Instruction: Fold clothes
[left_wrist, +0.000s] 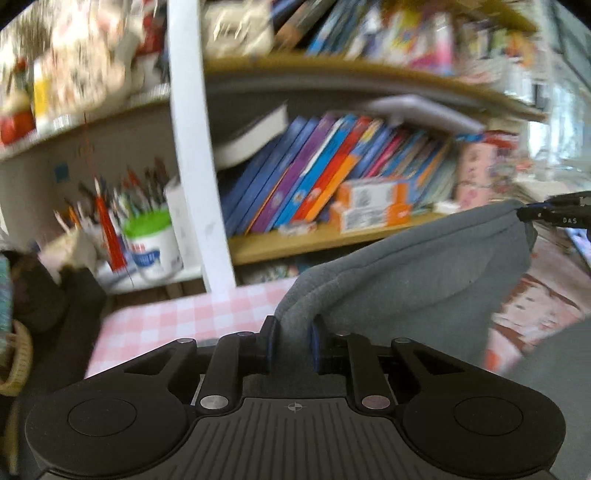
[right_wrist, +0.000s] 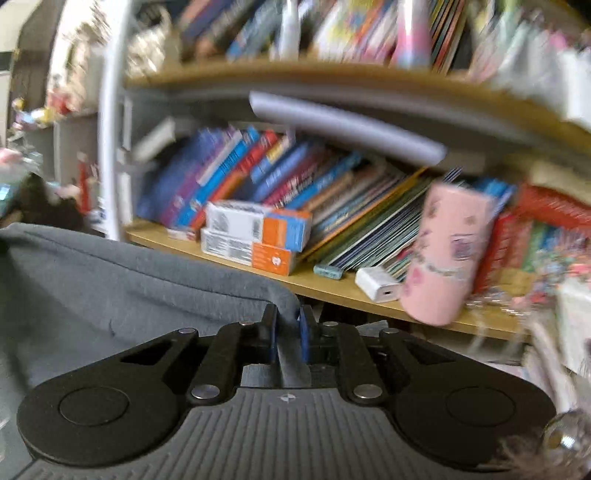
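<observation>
Right at your left gripper (left_wrist: 293, 341), the jaws are pinched narrow on a bunched corner of the grey garment (left_wrist: 413, 280), cloth squeezed between the blue pads. Same story at your right gripper (right_wrist: 289, 338): jaws nearly together, a thin fold of the grey garment (right_wrist: 110, 280) clamped between them. No earlier view to compare, so read both simply as firm pinches on cloth.

Now the relation that counts: from the left jaws the garment runs up and away to the right, its top edge stretching to where the right gripper's tip (left_wrist: 554, 214) bites the far corner. From the right wrist, the cloth spreads off to the left. So the held edge spans hand to hand, long axis running across between your grippers, the body of the garment hanging below it. Neither hand is nearer; you share the edge, one corner each.

Below and beyond the left jaws, the pink checked tablecloth (left_wrist: 177, 317) shows, likely your landing surface for the fold.

Further back, blurred, the wooden shelf (right_wrist: 332, 291) with slanting books (left_wrist: 306, 173), orange boxes (right_wrist: 255, 236), a pink tumbler (right_wrist: 447, 254) and a pencil pot (left_wrist: 151, 240).
</observation>
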